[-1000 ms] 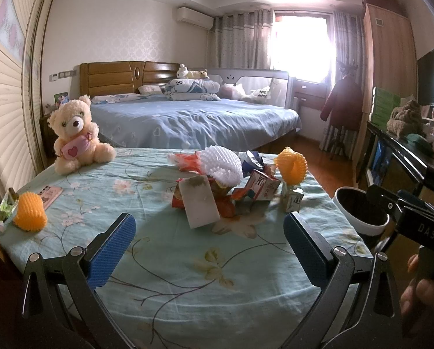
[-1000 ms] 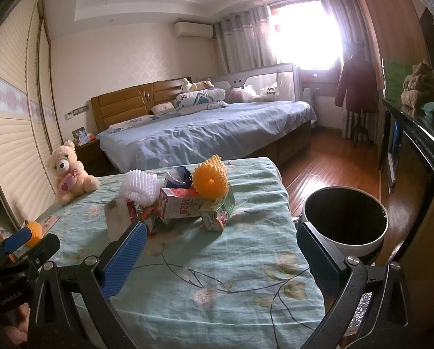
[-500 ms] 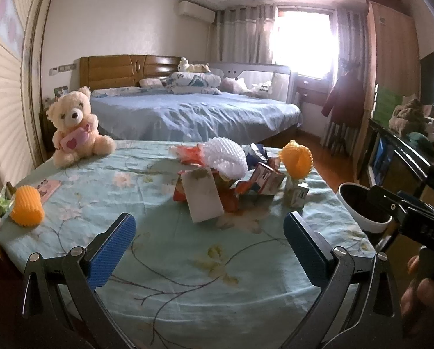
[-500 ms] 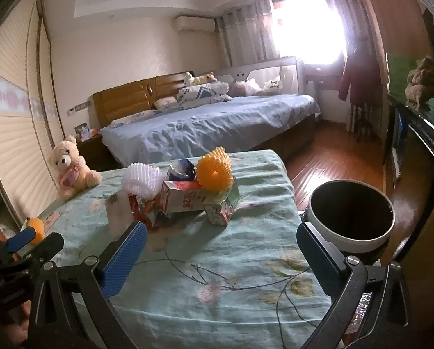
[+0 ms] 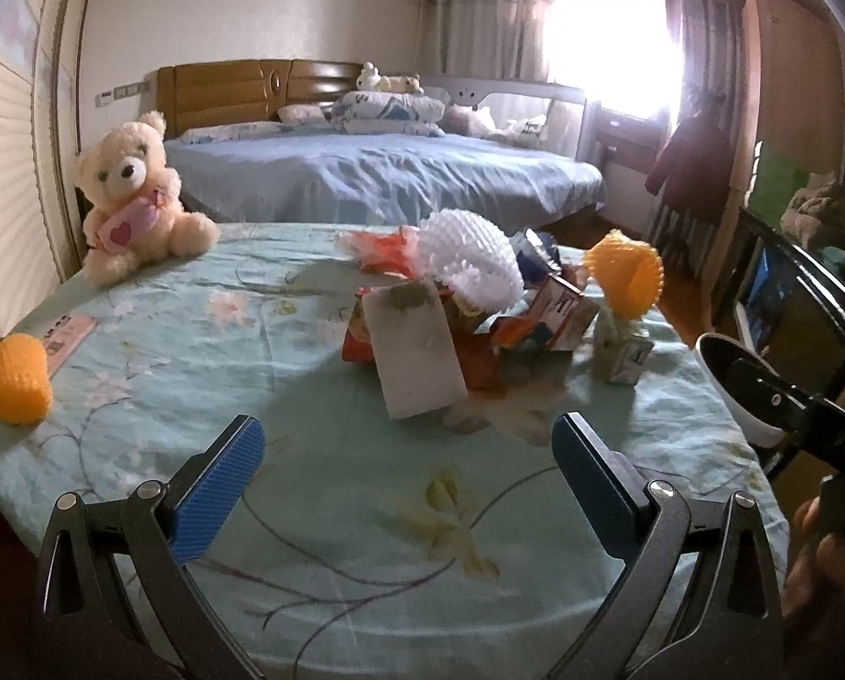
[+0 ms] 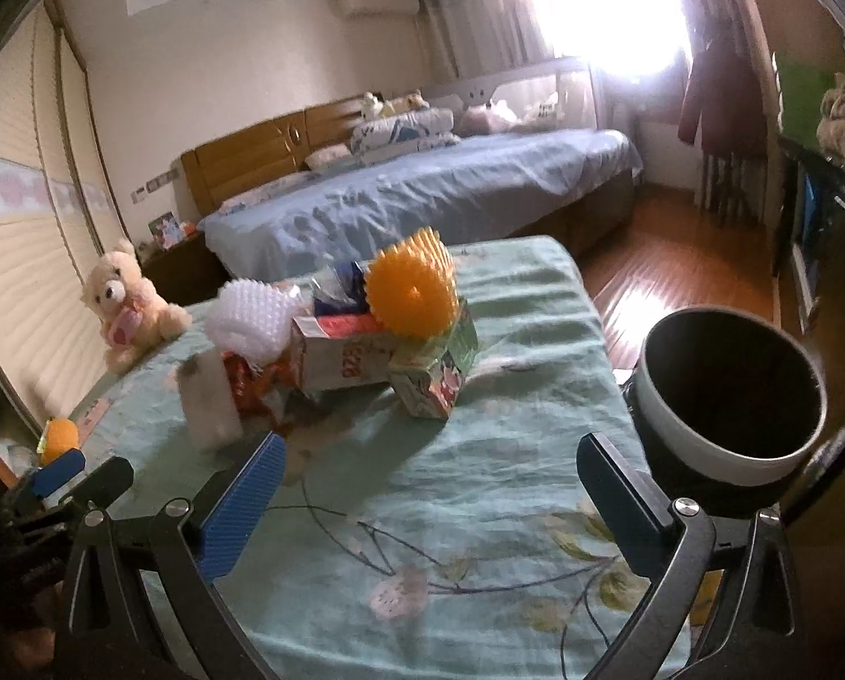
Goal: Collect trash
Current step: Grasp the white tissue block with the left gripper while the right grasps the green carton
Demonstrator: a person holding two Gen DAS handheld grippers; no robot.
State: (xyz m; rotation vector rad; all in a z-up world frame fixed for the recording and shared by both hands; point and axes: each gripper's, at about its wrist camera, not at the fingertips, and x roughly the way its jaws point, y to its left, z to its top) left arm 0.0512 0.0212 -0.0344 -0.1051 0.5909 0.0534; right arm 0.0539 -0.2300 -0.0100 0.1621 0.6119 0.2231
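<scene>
So here's the setup, going left to right across the table (image 5: 139, 396). Way out on the left edge sits a lone orange foam net (image 5: 17, 379), well apart from everything else. It's nearest my left gripper (image 5: 405, 453), whose jaws are spread wide with nothing between them. Behind it a teddy bear (image 5: 133, 198) sits at the far left corner (not trash, I'm leaving that alone).

Then the main trash pile (image 5: 468, 311) sits dead ahead of the left gripper, mid-table: a flat grey-white card (image 5: 414, 351) leaning toward me, long axis running up and away, with a white foam net (image 5: 473, 260) on top and red-orange wrappers underneath. Right of that is a drink carton (image 6: 343, 357) lying on its side, long axis roughly across my view, then a small green carton (image 6: 434, 374) with a second orange foam net (image 6: 411, 289) perched on it.

My right gripper (image 6: 428, 481) is also wide open and empty, and that green carton lies just ahead and slightly left of it, so I'd guess the right hand is nearer to it. The bin (image 6: 728, 453) stands just off the table's right edge, right beside that gripper.

The right view shows the bin's dark, seemingly empty inside; the left view only catches its rim, half hidden behind the other gripper.
</scene>
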